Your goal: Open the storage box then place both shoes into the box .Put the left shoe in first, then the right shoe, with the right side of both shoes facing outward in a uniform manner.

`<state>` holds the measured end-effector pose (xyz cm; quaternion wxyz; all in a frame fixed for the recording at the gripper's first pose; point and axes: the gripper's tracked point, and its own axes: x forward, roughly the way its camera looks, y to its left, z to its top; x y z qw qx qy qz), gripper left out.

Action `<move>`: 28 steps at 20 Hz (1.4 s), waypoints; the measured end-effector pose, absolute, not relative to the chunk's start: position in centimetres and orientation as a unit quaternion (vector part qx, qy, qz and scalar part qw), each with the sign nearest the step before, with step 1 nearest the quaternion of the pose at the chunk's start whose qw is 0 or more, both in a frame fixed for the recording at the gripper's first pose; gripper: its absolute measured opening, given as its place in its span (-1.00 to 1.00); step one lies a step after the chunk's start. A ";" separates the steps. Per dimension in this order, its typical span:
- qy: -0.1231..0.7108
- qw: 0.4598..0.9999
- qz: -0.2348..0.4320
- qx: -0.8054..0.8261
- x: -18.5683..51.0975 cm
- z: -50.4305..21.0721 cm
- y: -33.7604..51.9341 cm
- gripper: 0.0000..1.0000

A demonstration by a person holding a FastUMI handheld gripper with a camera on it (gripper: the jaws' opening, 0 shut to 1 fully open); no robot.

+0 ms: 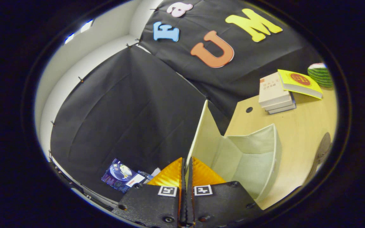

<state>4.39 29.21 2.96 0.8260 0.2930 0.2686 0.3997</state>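
1. Your hand-held gripper (187, 167) pinches the storage box's lid flap (203, 133), raised upright; the storage box (249, 158) stands open on the tabletop (303, 126).
2. The box's inside looks bare; judging so, both shoes remain, left first.

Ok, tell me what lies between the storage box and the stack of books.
Gripper view: only bare tabletop with a small round hole. The claw is shut on the raised lid of the storage box.

The light wooden table (299, 126) carries the open storage box (249, 158); beyond the box sits a stack of books (277, 93), a striped ball (321, 74) past them.
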 end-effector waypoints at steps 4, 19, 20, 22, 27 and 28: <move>0.255 0.836 0.421 0.243 4.4 3.4 33.9 -0.66; 0.151 0.917 0.344 0.132 7.3 3.4 32.8 1.00; 0.137 0.928 0.326 0.119 7.7 3.7 31.5 1.00; 0.112 0.942 0.298 0.104 7.6 4.3 28.8 1.00; 0.096 0.964 0.233 0.079 6.7 4.1 21.6 1.00; 0.095 0.969 0.218 0.071 6.5 3.9 19.9 1.00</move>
